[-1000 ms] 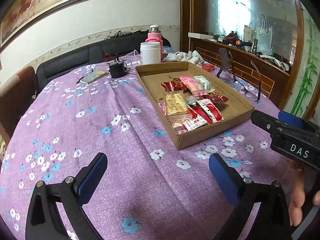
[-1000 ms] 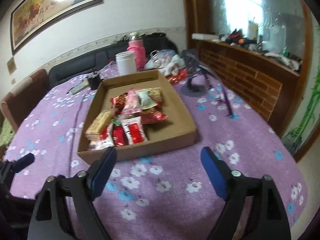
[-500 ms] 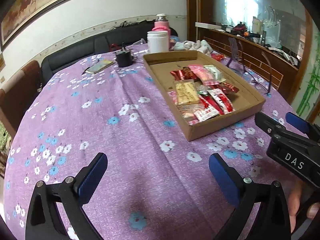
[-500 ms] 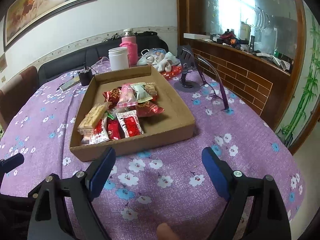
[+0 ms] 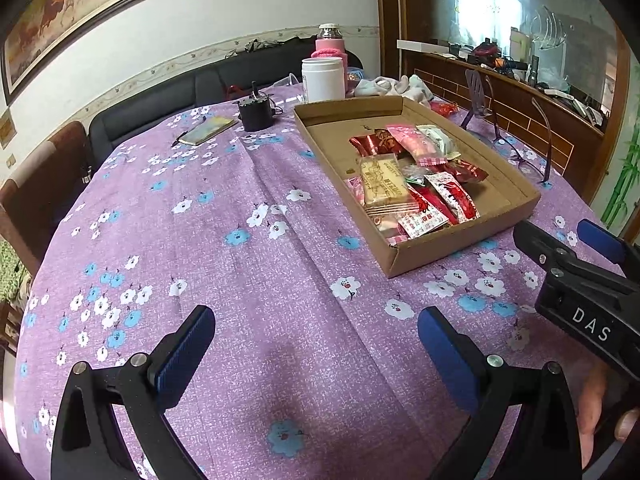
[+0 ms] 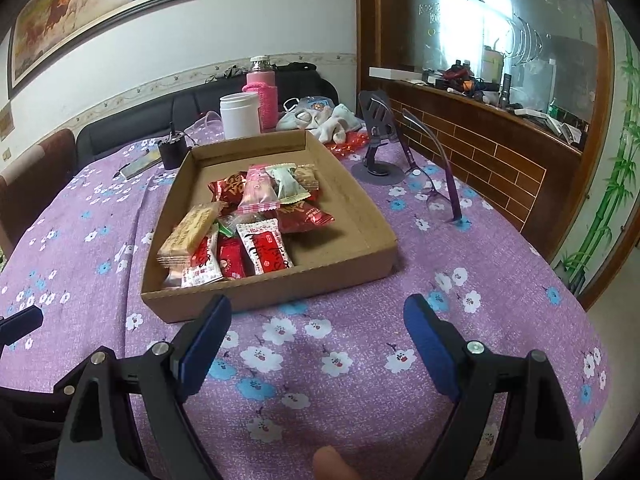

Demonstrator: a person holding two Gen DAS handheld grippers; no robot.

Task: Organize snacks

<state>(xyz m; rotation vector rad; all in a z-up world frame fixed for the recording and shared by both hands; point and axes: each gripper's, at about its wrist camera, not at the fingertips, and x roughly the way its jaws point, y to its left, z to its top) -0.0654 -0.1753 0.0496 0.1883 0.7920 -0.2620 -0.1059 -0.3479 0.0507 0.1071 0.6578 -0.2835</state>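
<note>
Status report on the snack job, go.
Left gripper open, empty. Right gripper open, empty, just short of the cardboard tray. Snack packets heaped inside the tray, untouched. Nothing between grippers and tray.

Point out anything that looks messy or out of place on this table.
The snack packets lie in a jumbled, overlapping heap inside the cardboard tray. A red wrapper lies outside it, beyond its far corner.

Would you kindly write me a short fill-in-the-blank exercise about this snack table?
The snacks lie in a shallow ____ box.
The tablecloth is ____ with flowers.
Behind the box stands a ____ jar, beside a pink bottle.
Both grippers, left and right, are ____.

Missing words: cardboard; purple; white; open
</note>
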